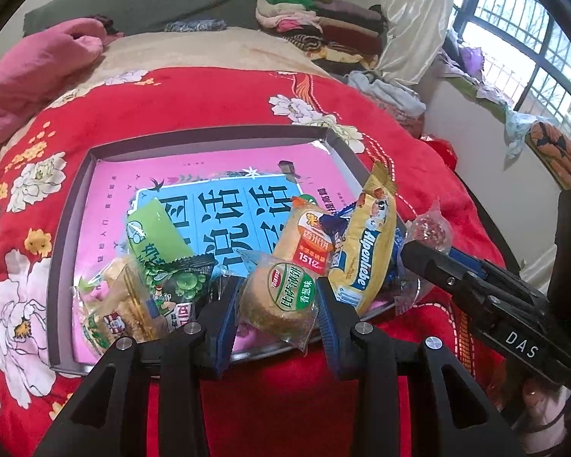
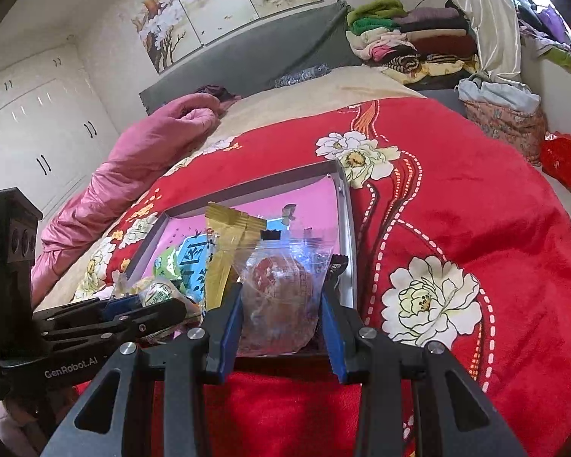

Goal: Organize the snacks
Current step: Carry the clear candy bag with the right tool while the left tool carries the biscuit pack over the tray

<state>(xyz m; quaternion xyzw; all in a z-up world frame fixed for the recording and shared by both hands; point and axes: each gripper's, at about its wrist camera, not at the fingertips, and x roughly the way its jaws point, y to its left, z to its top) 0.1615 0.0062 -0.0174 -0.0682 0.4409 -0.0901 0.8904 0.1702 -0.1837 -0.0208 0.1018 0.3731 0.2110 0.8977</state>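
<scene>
Red flowered blanket (image 1: pixel 209 99) is covering the bed and is bearing a shallow grey tray (image 1: pixel 70 205) with a pink printed floor. Left gripper (image 1: pixel 276 304) is pinching a round cracker packet (image 1: pixel 276 297) with a green label between its blue pads, over the tray's near edge. Right gripper (image 2: pixel 281 304) is clamping a clear bag of reddish sweet (image 2: pixel 278 297) at the tray's near right corner. Inside the tray, a green packet (image 1: pixel 156 228) is lying at 9 o'clock of the cracker packet, an orange packet (image 1: pixel 308 236) at 12 o'clock, and a yellow Alpenliebe packet (image 1: pixel 365 240) at 1 o'clock. Folded clothes (image 1: pixel 323 26) are sitting stacked at 12 o'clock, well beyond the tray.
</scene>
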